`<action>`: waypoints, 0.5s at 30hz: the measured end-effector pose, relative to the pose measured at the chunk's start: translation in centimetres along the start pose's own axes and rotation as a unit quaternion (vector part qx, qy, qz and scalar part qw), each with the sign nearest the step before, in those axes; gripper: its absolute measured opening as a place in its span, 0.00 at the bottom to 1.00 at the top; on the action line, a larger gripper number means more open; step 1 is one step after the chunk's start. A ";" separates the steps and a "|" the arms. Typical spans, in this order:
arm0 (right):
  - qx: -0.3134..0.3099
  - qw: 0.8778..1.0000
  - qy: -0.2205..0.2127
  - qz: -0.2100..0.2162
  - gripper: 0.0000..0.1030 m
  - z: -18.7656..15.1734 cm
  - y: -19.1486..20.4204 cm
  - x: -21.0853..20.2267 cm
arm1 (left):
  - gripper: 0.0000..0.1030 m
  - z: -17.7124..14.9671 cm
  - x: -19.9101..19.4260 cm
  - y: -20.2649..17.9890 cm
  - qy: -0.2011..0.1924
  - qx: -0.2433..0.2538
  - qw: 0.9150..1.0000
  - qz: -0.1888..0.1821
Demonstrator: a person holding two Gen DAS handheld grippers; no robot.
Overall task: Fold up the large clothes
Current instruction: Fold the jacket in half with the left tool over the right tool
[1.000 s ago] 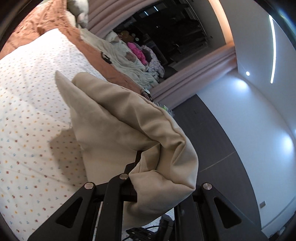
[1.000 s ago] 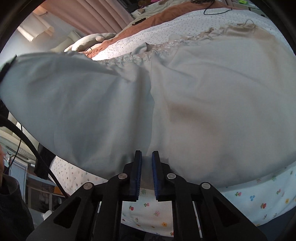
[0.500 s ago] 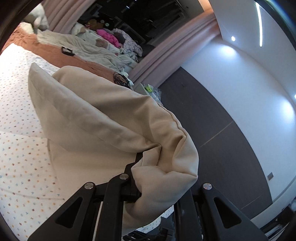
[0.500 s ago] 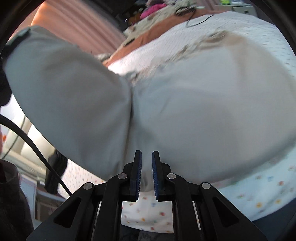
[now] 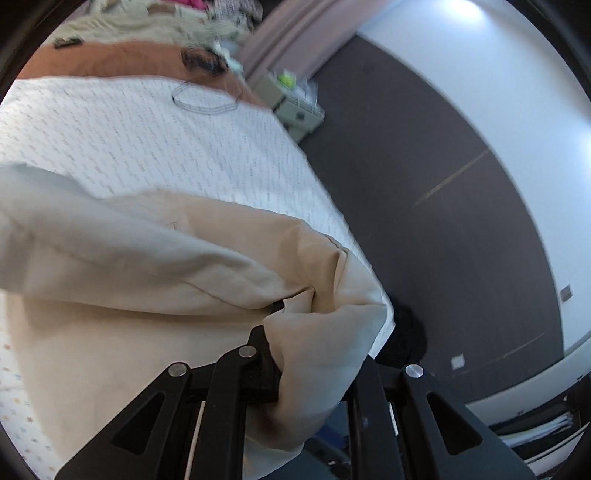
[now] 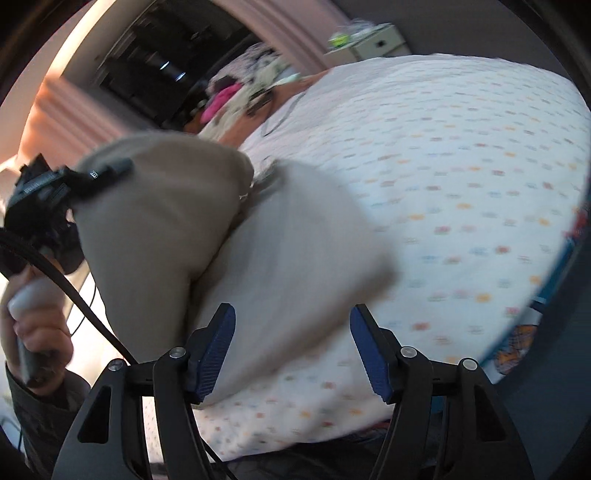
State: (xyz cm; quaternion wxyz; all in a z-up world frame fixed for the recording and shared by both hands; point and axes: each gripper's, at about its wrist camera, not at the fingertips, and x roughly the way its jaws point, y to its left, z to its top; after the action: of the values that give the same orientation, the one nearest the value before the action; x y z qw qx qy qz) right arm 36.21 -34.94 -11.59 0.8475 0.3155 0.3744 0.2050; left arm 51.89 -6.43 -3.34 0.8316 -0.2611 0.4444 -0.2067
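The big beige garment [image 5: 155, 273] is draped over the near part of the bed [image 5: 155, 140], on the white sheet with the little coloured dots, and 1 end of it is lifted off the mattress. In the left wrist view the left gripper [image 5: 295, 332] is clamped down on a bunched corner of that garment; the cloth spills over the right finger and hides most of it, so only the left finger [image 5: 264, 354] sticks out from under the fold. From there the fabric runs away to the left in a long soft roll.

The right gripper [image 6: 291, 347] is a different story: its jaws have just been opening and now stand wide apart, blue pads [image 6: 216, 349] showing on both sides. The garment's edge lies in the gap between them but neither pad is pressing on it, so it's let go. In the right wrist view the garment forms a raised hump on the left, held up at its far left tip by the other gripper, with the person's hand [image 6: 35, 321] and a dark sleeve below it and a black cable [image 6: 74, 291] trailing past.

Further back there's a rust-brown blanket [image 5: 122, 62], a pile of mixed clothes [image 6: 236, 96] with something pink in it, pinkish curtains [image 5: 291, 29] and a small pale bedside cabinet [image 5: 295, 107]. Both views are pretty motion-blurred.
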 end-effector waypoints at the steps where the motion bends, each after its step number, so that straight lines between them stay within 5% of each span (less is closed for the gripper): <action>1: 0.007 1.000 -0.002 -0.004 0.61 -0.1 -0.7 -0.4 | 0.12 -0.5 1.2 -0.4 0.011 0.006 1.000 0.003; 10: 0.036 0.999 -0.009 -0.009 0.61 0.0 -2.8 -2.0 | 0.14 -4.7 7.2 -1.9 0.115 0.060 0.991 0.035; 12: 0.033 0.999 -0.009 -0.002 0.61 0.1 -2.6 -1.9 | 0.20 -5.6 7.4 -1.4 0.141 0.050 0.989 0.022; 15: 0.036 0.999 -0.004 0.010 0.61 0.3 -2.9 -0.7 | 0.56 -6.1 6.8 -0.7 0.166 0.035 0.985 -0.003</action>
State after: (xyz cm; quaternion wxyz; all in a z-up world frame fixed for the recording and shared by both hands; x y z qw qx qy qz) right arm 36.32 -37.59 -13.04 0.8350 0.3505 0.3748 0.1986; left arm 50.16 -12.45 -10.07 0.7540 -0.1951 0.5682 -0.2654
